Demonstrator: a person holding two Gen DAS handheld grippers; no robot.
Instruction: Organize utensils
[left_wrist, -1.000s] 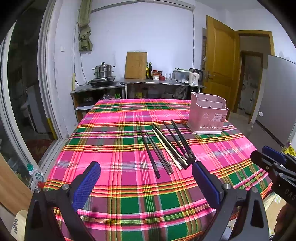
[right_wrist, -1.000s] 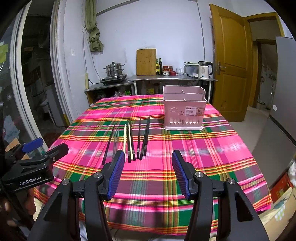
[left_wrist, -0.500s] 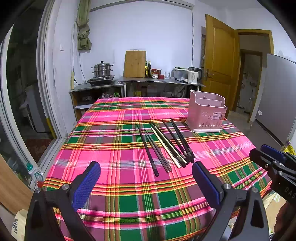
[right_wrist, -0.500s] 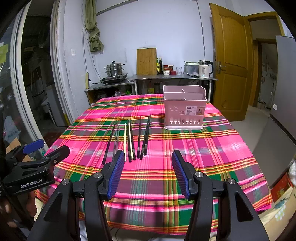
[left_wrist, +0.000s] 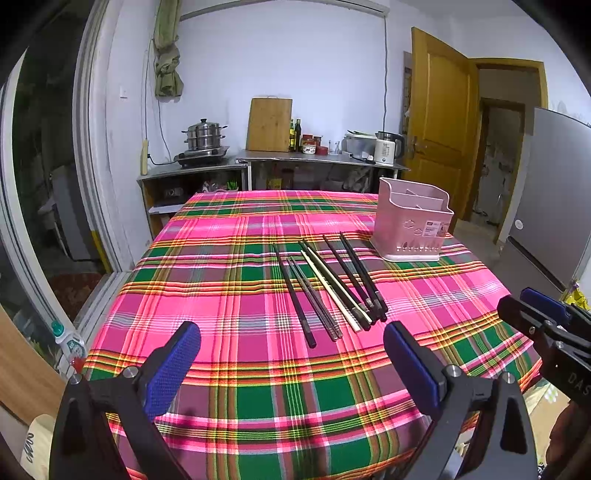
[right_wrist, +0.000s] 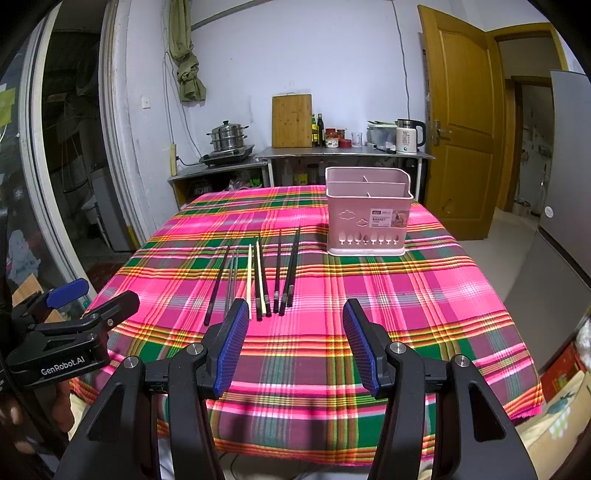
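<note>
Plaid tablecloth (left_wrist: 229, 266), dark and pale chopsticks (left_wrist: 332, 284) — pink basket (right_wrist: 369, 214), both grippers wide, empty.

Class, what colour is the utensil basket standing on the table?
Pale pink. The utensil basket shows best in the right wrist view.

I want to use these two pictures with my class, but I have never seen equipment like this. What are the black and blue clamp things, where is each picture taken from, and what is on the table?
Each picture comes from a camera fixed on a hand-held gripper, looking forward along its two blue-padded fingers. A person holds one in each hand; there is no robot arm. One view shows the left gripper, the other the right gripper. Both are open and hold nothing. On the checked tablecloth lie loose chopsticks, mostly dark, some pale, side by side. Beyond them stands a pink basket with dividers; no utensils show inside it.
</note>
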